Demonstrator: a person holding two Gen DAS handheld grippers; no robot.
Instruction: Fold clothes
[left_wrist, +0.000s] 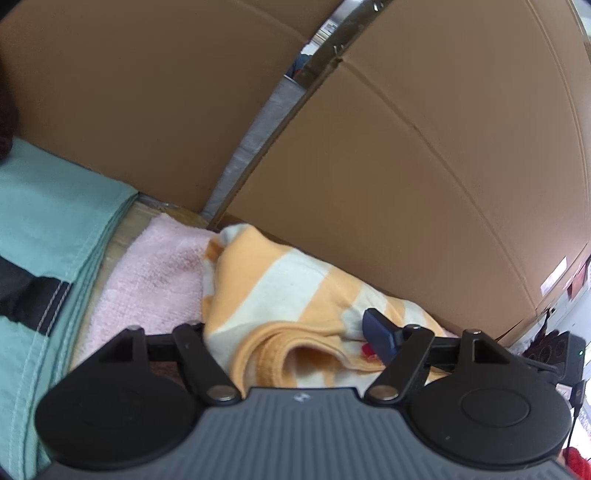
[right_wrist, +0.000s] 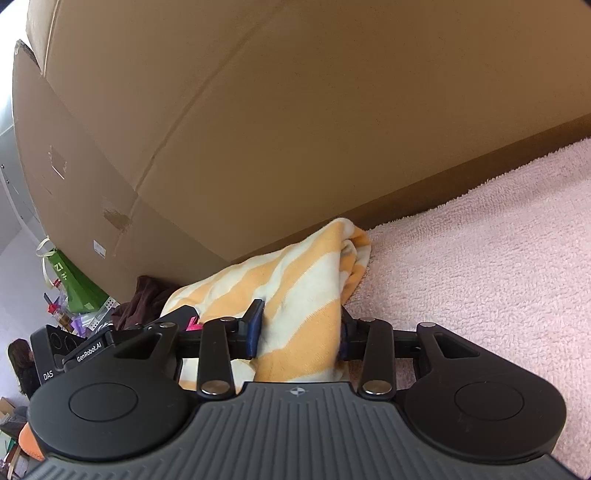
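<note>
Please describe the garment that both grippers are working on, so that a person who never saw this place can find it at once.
Look along the foot of the big cardboard boxes, where a pink towel lies spread. On it lies the orange and white striped garment, bunched, between the fingers of the right gripper. Its broad stripes set it apart from the plain pink towel and the plain teal cloth beside it.

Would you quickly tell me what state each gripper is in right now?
Left gripper: open around the orange-and-white striped garment, not clamped.
Right gripper: shut on the same striped garment.
</note>
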